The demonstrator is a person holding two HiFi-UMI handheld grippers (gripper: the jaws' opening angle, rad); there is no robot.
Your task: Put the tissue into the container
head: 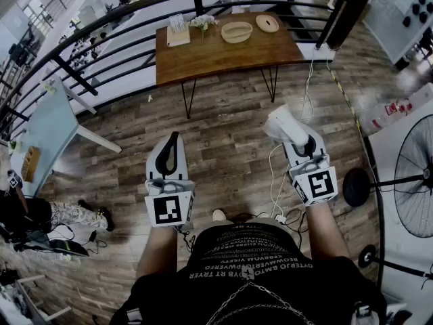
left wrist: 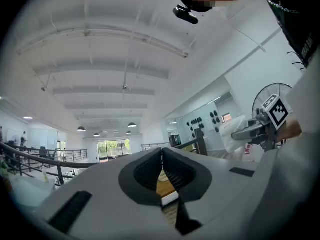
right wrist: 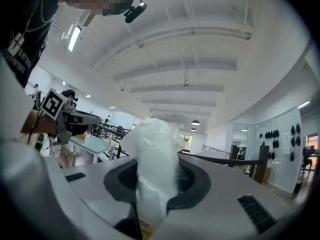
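A white tissue [head: 285, 125] sticks out of my right gripper [head: 298, 139], whose jaws are shut on it. In the right gripper view the tissue [right wrist: 155, 164] stands up between the dark pads and hides the gap. My left gripper [head: 169, 156] is held at the same height to the left, shut with nothing in it; its pads [left wrist: 176, 171] meet at the tips in its own view. Far ahead, a wooden table [head: 223, 53] carries a pale oval container [head: 236, 32], a round wooden lid [head: 267, 23] and a tissue box [head: 178, 31].
A black railing [head: 135, 19] runs behind the wooden table. A light blue table [head: 40, 134] stands at the left, and a floor fan [head: 413, 175] at the right. White cables [head: 281, 202] lie on the plank floor near the person's feet.
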